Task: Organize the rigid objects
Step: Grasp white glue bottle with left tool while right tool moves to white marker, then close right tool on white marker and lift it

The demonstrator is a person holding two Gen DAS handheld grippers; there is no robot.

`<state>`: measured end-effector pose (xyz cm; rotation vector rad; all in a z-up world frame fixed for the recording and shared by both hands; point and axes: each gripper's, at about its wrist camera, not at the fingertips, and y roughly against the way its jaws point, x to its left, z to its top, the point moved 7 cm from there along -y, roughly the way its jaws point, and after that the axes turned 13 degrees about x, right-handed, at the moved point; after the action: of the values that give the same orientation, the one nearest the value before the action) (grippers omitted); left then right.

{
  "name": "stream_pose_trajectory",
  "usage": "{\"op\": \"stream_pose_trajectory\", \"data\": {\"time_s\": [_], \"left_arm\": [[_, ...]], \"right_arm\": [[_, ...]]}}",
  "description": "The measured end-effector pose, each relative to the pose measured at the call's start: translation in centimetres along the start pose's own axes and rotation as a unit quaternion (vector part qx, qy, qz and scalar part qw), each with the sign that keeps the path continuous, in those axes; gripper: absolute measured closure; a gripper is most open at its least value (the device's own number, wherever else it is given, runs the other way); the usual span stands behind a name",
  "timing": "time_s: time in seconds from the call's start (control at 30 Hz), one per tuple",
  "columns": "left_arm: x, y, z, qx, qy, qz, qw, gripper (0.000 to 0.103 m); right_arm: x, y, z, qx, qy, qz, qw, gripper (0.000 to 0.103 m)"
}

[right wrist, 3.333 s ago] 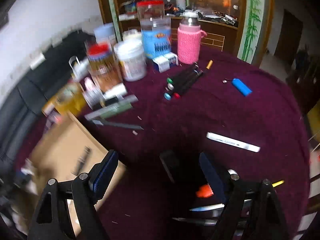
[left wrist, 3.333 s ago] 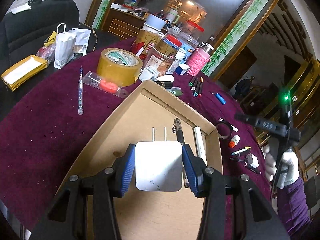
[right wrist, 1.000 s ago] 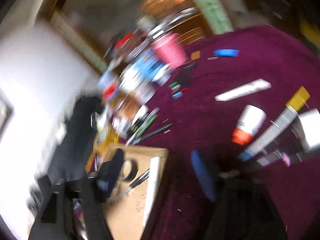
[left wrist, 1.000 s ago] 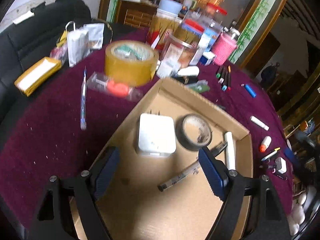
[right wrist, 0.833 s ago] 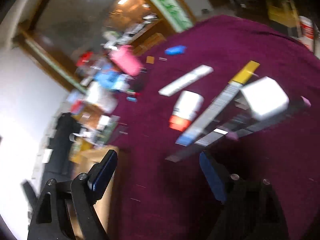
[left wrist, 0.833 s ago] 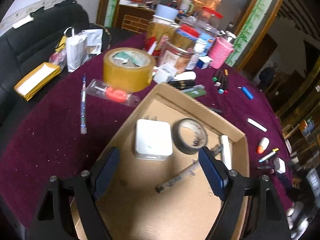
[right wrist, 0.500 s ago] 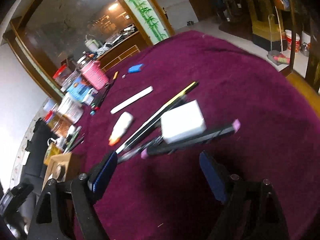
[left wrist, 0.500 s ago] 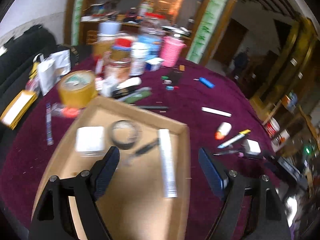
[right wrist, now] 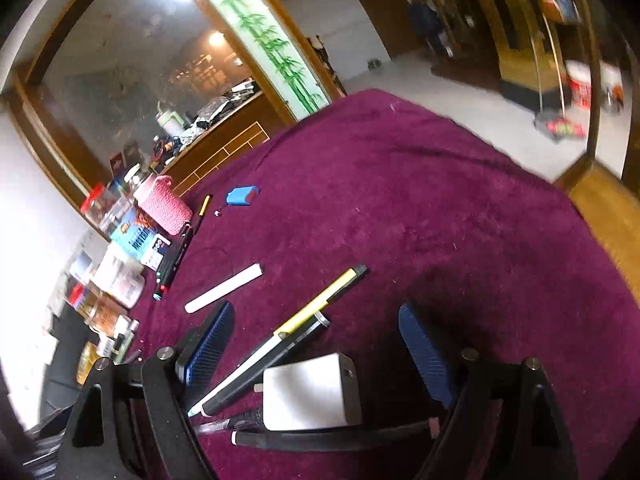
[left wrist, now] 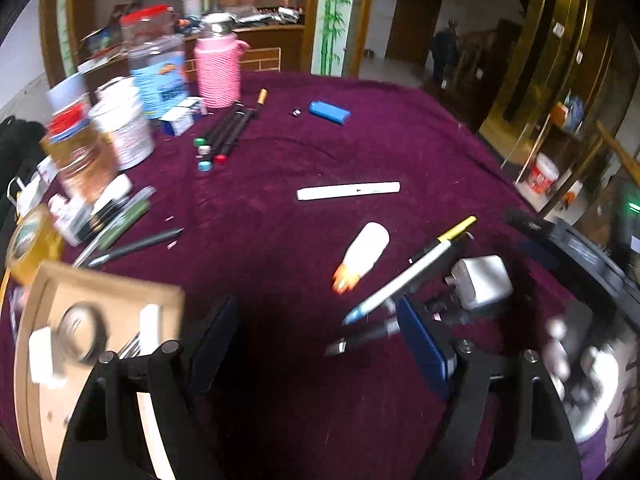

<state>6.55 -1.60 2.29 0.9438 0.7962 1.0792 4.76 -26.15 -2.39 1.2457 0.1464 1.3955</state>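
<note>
The white charger block (right wrist: 312,392) lies on the maroon-covered bench (right wrist: 440,208), between the spread fingers of the right gripper (right wrist: 316,344), which touch nothing and are released. A yellow-capped pen (right wrist: 316,308) and a black marker (right wrist: 256,376) lie just beside the charger block; another dark pen (right wrist: 320,438) runs under its near edge. A white marker (right wrist: 224,288) rests farther off, with a blue lighter (right wrist: 242,195) and a pink knitted bottle (right wrist: 162,204) well beyond.

In the left wrist view the left gripper (left wrist: 316,340) hangs over bare cloth, its fingers released with nothing between them. The cardboard box (left wrist: 108,292) sits at lower left holding a tape roll (left wrist: 82,330) and a white adapter (left wrist: 40,354). An orange-tipped white tube (left wrist: 360,256) lies ahead.
</note>
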Motion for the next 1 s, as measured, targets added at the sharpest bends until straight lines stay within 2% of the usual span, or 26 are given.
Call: {"op": "stream_pose_trajectory", "data": {"time_s": [0.17, 0.27, 0.43, 0.53, 0.6, 0.63, 0.67, 0.83, 1.0], "left_arm": [[-1.0, -5.2, 3.4, 0.011, -0.016, 0.048, 0.9987, 0.023], [-1.4, -7.4, 4.5, 0.016, -0.023, 0.058, 0.9979, 0.023], [-2.8, -9.6, 4.7, 0.017, -0.069, 0.088, 0.9936, 0.023], [-3.0, -9.8, 4.7, 0.012, -0.077, 0.091, 0.9928, 0.023], [-3.1, -10.0, 5.0, 0.017, -0.078, 0.081, 0.9935, 0.033], [-3.2, -9.9, 5.0, 0.019, -0.079, 0.069, 0.9943, 0.061], [-3.3, -9.9, 4.9, 0.024, -0.077, 0.057, 0.9951, 0.077], [-2.9, -8.2, 4.5, 0.014, -0.054, 0.037, 0.9977, 0.077], [-2.2, -2.5, 2.3, -0.016, -0.028, -0.020, 0.9993, 0.077]], "right_arm": [[-0.2, 0.3, 0.1, -0.003, -0.015, 0.019, 1.000, 0.016], [0.1, 0.2, 0.1, -0.003, -0.014, 0.024, 1.000, 0.016], [0.5, 0.0, 0.0, 0.003, -0.015, 0.032, 0.999, 0.016], [0.5, -0.2, 0.0, 0.007, -0.017, 0.034, 0.999, 0.016], [0.4, -0.4, -0.1, 0.008, -0.017, 0.031, 0.999, 0.016], [0.3, -0.4, -0.1, 0.009, -0.017, 0.029, 0.999, 0.016], [0.3, -0.5, -0.1, 0.009, -0.017, 0.027, 0.999, 0.016], [0.1, -1.0, -0.1, 0.011, -0.011, 0.011, 1.000, 0.016], [0.3, -1.5, -0.2, 0.010, 0.006, -0.006, 1.000, 0.016]]}}
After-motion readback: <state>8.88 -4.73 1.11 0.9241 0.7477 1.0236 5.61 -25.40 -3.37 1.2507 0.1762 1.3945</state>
